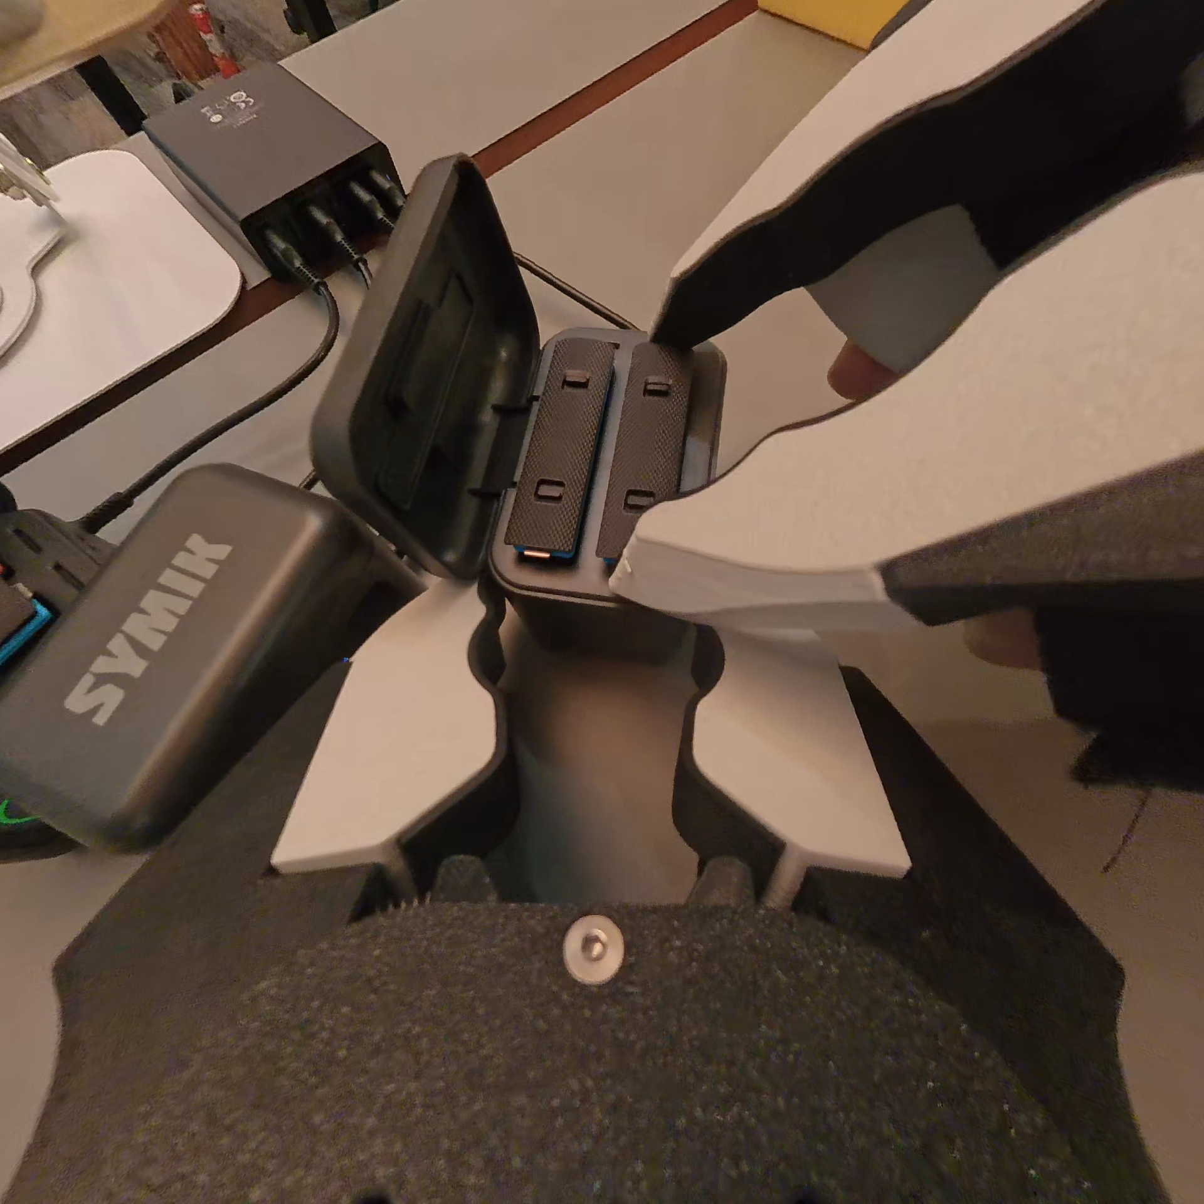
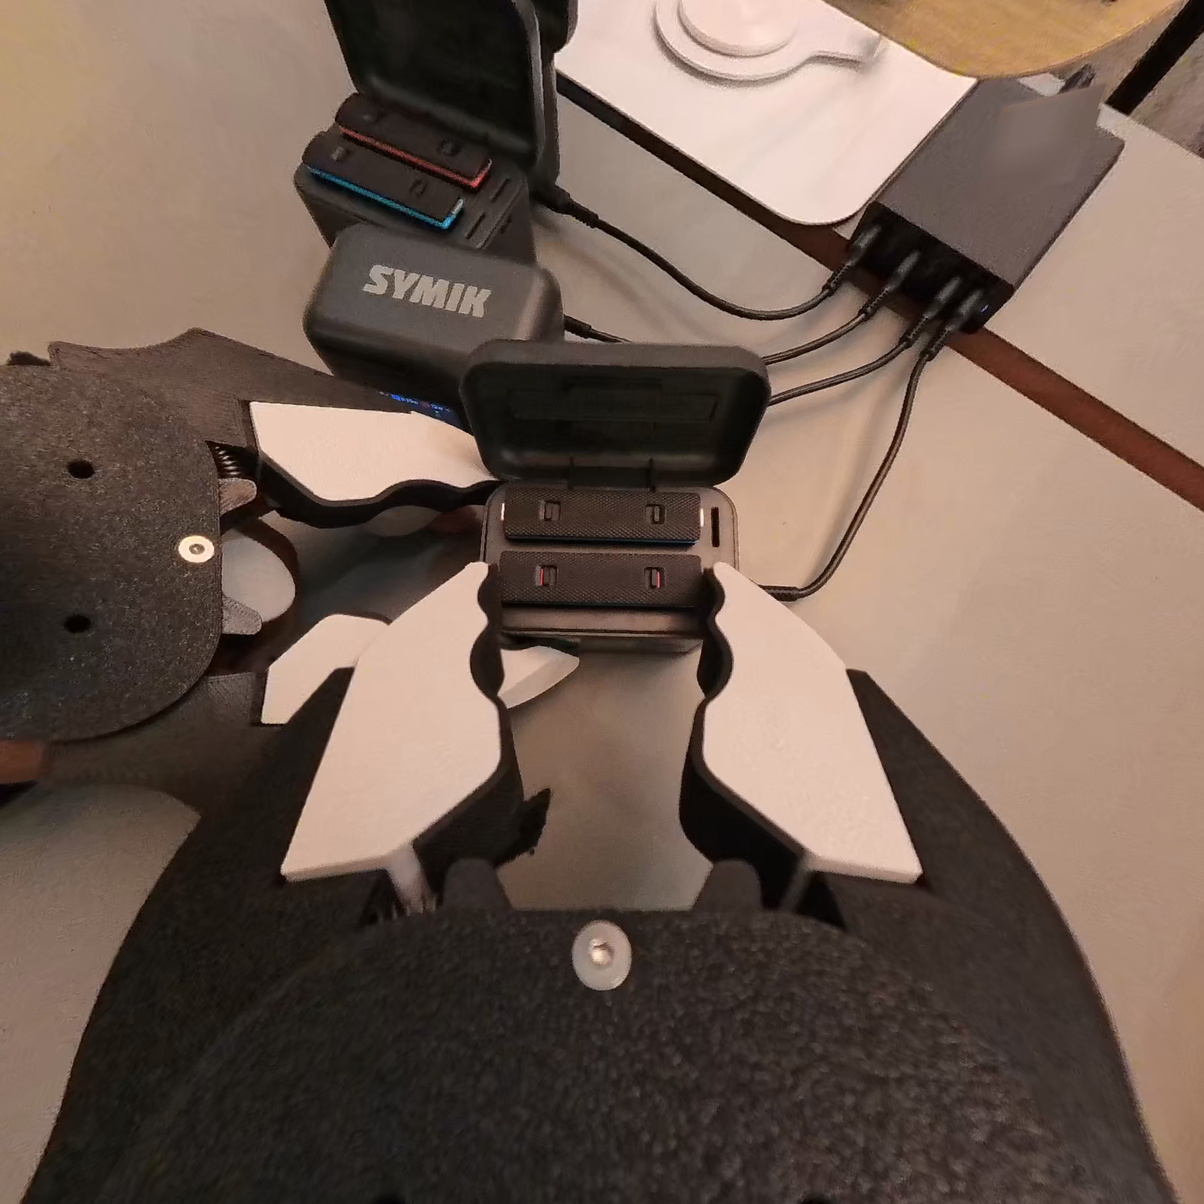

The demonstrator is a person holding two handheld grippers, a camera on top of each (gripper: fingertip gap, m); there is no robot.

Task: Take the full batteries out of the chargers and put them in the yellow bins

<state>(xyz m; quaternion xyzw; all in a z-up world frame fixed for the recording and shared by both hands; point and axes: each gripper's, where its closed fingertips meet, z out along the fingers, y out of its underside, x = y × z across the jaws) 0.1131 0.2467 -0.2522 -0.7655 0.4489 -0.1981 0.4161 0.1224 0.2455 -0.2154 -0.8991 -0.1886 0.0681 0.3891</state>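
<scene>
Right wrist view, centre: my right gripper (image 2: 598,589) brackets the nearer battery (image 2: 599,578) in the open charger (image 2: 724,541), fingertips at its ends, grip unconfirmed. My left gripper (image 1: 596,625) clamps the charger's base. A shallow pinch may slip, or lift the charger.

Open-lidded charger (image 1: 606,586) between the left gripper's (image 1: 596,658) fingers (image 1: 417,730) — right gripper (image 1: 642,449) astride one battery (image 1: 651,443).

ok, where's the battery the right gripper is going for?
In the right wrist view, the battery sits mid-frame in the nearer slot of the open charger, between the right gripper fingertips, just in front of a second battery.
</scene>
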